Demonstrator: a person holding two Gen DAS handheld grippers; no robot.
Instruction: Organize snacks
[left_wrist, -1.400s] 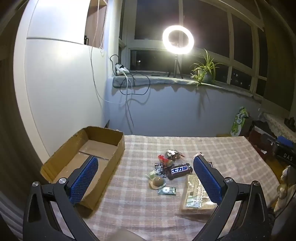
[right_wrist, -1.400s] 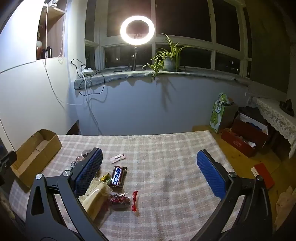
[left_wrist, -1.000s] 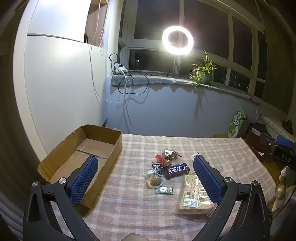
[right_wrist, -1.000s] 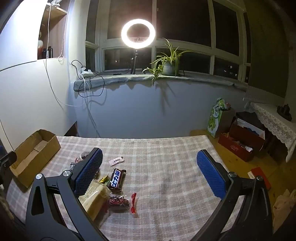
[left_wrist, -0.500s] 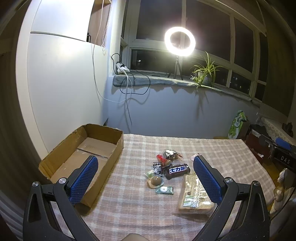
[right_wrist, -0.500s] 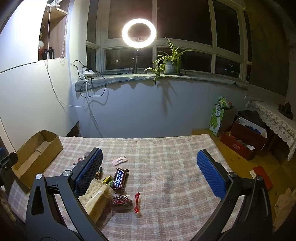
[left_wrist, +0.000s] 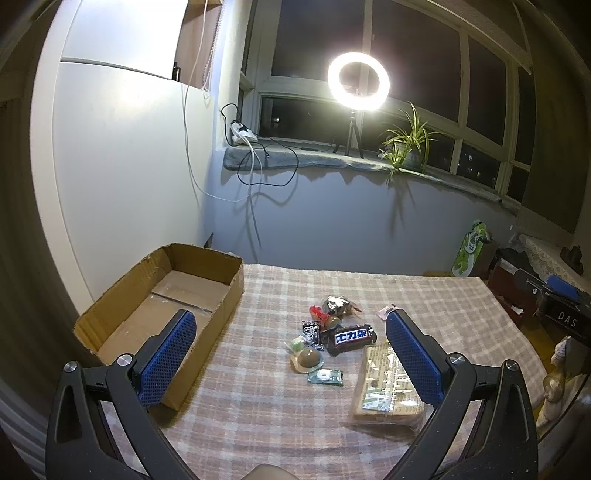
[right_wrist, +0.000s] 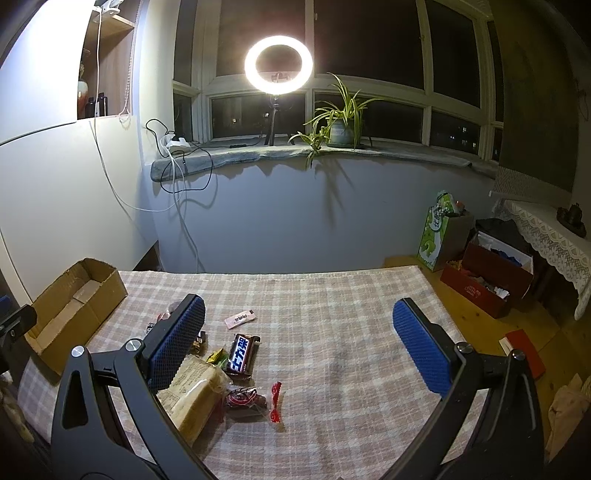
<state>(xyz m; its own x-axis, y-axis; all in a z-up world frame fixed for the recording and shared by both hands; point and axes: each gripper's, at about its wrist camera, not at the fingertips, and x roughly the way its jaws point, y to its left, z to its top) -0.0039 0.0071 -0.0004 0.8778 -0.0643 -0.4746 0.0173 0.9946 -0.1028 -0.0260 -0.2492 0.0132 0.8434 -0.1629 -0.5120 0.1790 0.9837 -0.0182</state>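
Note:
An empty cardboard box (left_wrist: 162, 295) sits at the left of a checked tablecloth (left_wrist: 280, 406); it also shows in the right wrist view (right_wrist: 74, 302). A pile of snacks lies mid-table: a dark chocolate bar (left_wrist: 351, 338) (right_wrist: 242, 354), a bagged bread loaf (left_wrist: 386, 387) (right_wrist: 192, 398), a round brown sweet (left_wrist: 309, 357), a green packet (left_wrist: 325, 376), a pink stick packet (right_wrist: 240, 318) and a red-wrapped candy (right_wrist: 275, 400). My left gripper (left_wrist: 286, 334) is open and empty, above the snacks. My right gripper (right_wrist: 299, 325) is open and empty, above the cloth right of the pile.
A ring light (right_wrist: 279, 66) and a potted plant (right_wrist: 340, 125) stand on the windowsill behind the table. Boxes and a green bag (right_wrist: 441, 229) sit on the floor at the right. The table's right edge (right_wrist: 447, 317) drops to wooden floor.
Both grippers have drifted slightly with small shifts of view; the snacks and box have not moved. Both stay open.

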